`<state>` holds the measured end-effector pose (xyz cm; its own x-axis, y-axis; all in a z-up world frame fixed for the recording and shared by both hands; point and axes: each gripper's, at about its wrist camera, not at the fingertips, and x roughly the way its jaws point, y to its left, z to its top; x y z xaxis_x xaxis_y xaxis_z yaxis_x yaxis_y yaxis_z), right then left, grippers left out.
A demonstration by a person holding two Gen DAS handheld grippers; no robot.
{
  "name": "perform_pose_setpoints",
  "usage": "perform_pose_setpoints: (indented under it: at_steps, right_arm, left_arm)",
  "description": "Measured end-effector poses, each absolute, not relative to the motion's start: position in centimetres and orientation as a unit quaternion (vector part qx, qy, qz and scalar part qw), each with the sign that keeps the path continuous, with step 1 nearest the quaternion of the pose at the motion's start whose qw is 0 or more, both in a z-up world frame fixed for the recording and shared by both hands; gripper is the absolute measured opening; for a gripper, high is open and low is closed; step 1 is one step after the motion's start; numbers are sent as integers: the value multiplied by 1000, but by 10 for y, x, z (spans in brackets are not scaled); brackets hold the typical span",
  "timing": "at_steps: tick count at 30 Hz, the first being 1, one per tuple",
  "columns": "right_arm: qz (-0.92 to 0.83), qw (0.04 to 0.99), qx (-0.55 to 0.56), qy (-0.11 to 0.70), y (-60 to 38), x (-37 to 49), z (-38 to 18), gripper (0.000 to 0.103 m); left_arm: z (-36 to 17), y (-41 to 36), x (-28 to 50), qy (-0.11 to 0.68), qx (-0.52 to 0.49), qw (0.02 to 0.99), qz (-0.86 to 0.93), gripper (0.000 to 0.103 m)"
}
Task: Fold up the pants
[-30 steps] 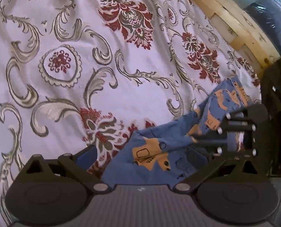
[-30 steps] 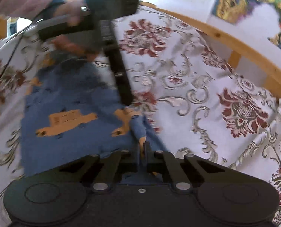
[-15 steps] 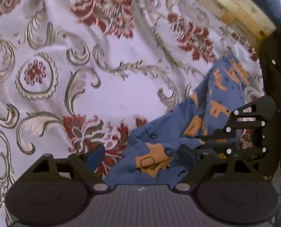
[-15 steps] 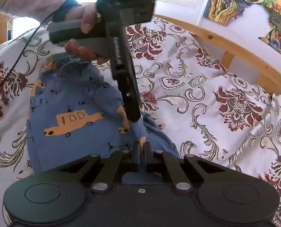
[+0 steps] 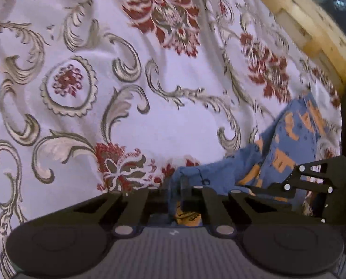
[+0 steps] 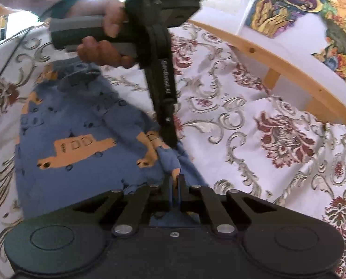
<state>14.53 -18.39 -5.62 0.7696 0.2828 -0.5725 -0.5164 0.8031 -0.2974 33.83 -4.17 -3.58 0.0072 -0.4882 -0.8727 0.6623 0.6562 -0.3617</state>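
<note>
A floral bedspread (image 6: 254, 125) in cream and dark red covers the bed, rimmed by a wooden frame (image 6: 277, 62). Blue pants (image 6: 79, 127) with orange prints lie rumpled at 9 o'clock in the right view. The right gripper (image 6: 174, 181) pinches a fold of them; the left gripper (image 5: 182, 186), gripped by a hand (image 6: 103, 41) and slanting down, clamps the same cloth.

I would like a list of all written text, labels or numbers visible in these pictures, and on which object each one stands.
Raised lettering runs along a finger of the left gripper in the right wrist view; it is too blurred to read.
A small white mark sits on the left gripper's body in the left wrist view; it is too small to read.
The pants carry orange vehicle pictures, no words.
The wall pictures show no readable text.
</note>
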Motion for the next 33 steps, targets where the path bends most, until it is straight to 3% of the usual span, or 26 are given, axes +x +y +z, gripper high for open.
perform_pose_setpoints:
  at_steps: [9,10,14,17,20,22,24,27,28,31,32,33]
  right_arm:
    - [154,934,-193,260,-192,173,-61,3]
    - [152,934,-190,261,-193,175,-62,3]
    - [155,934,-189,259,-194,174,-63,4]
    - [157,932,-209,251,-192,170,-64,4]
    - [147,933,-213,252,-192,173,-66,5]
    - [136,933,-216,252,-194,177,-68,10]
    - [115,934,-224,254,-197,182,-71,36]
    - [80,938,-226,252,-208,183,-65,59]
    - [59,939,-231,248,-212,181,-61,61]
    - [11,941,-223,256,-235,173,-46,62]
    - [13,942,-205,264,-245,166,-40,62]
    - [17,943,-190,273,-255,160,-37,64]
  left_arm:
    - [-45,-15,361,578,-25,727,-370,10]
    - [-42,-12,363,567,-24,739,-363,14]
    - [-22,-9,365,528,-10,749,-401,56]
    - [-7,-29,357,496,68,734,-460,68]
    - [-6,-56,344,482,155,708,-492,69]
    - [-16,-69,336,472,220,705,-481,68]
    - [-34,-80,330,461,292,711,-444,62]
    - [-45,-79,331,451,295,745,-393,59]
    - [-47,-80,333,454,294,752,-377,49]
    - [-42,-75,332,451,277,772,-352,46]
    - [-36,-72,327,446,265,781,-348,48]
    - [-29,-67,320,438,246,788,-355,59]
